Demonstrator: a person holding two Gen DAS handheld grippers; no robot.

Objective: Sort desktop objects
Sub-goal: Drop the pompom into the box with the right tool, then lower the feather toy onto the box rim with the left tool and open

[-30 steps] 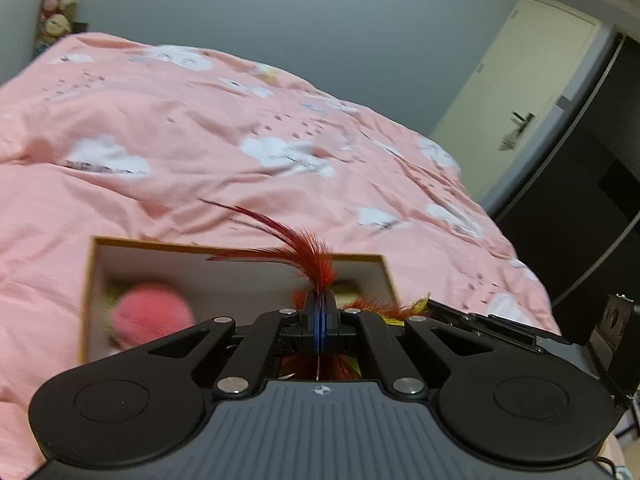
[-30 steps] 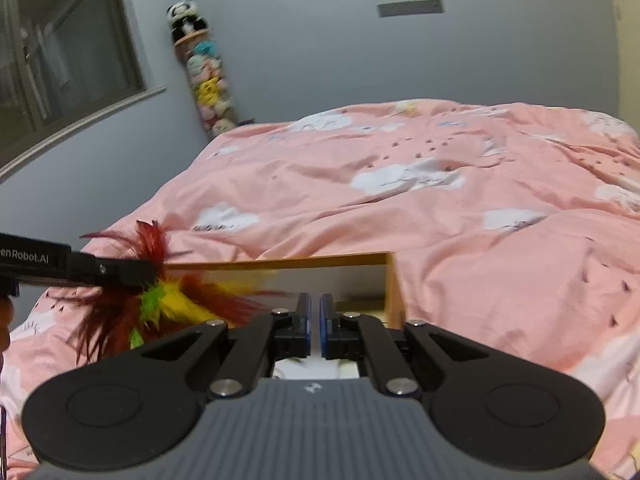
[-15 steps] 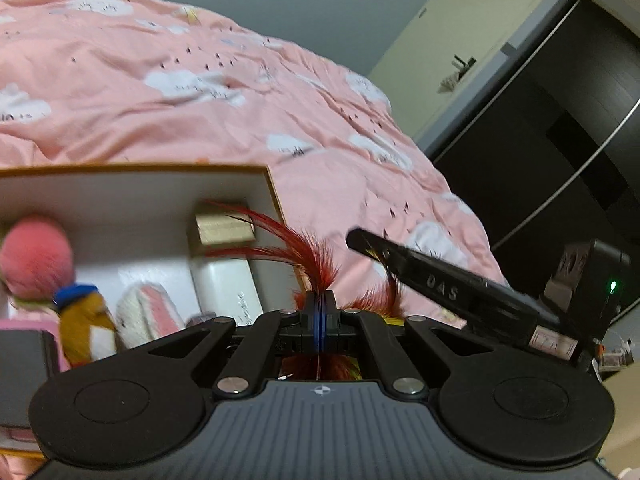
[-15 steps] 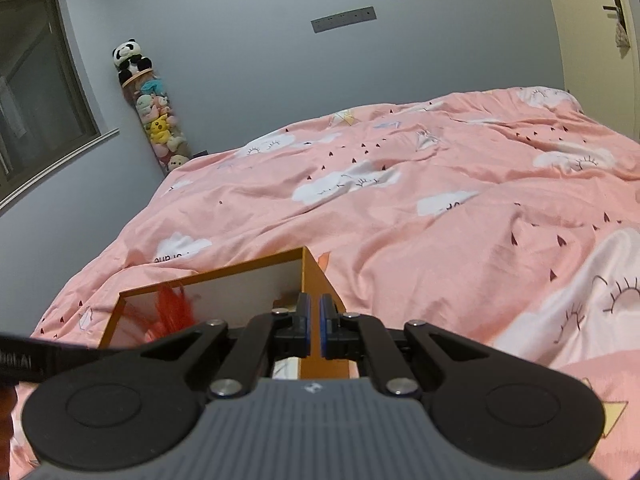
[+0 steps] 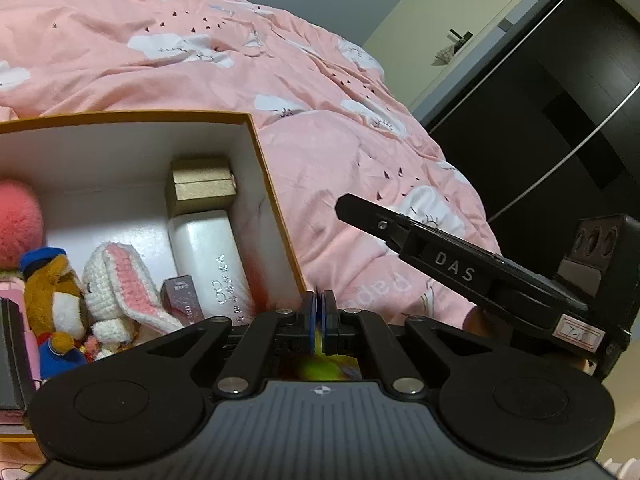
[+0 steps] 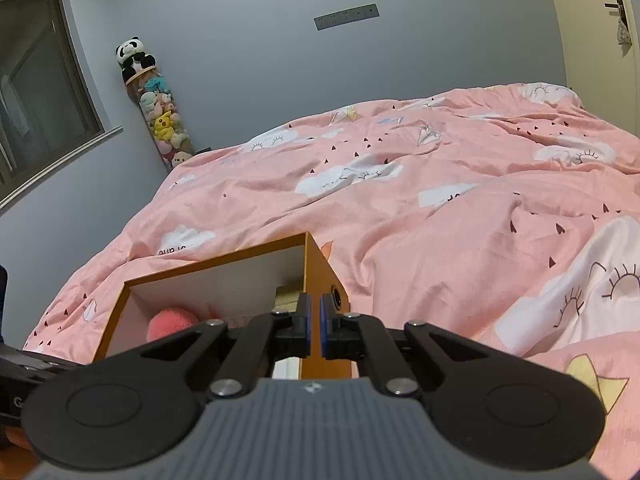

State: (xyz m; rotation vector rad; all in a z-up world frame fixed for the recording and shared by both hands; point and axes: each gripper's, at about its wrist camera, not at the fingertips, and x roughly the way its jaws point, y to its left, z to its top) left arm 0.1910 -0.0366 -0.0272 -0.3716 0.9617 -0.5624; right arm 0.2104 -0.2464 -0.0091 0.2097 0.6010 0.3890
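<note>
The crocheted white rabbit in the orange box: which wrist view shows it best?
The left wrist view. There the crocheted rabbit lies in plain sight inside the orange box, between a duck plush and a white case. In the right wrist view it is hidden behind the right gripper; only a pink ball shows.

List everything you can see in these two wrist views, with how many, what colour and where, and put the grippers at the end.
box: one, orange outside, white inside, on the bedspread
pompom: one, pink, left in the box
duck toy: one, brown with blue cap, in the box
knitted rabbit: one, white and pink, beside the duck toy
gold case: one, far right corner of the box
white case: one, in front of the gold case
feather toy: one, yellow-green part showing under the left gripper
bedspread: one, pink with white clouds
plush column: one, mixed colours, panda on top, room corner
left gripper: black, shut on the feather toy
right gripper: black, shut, at the box's right wall
</note>
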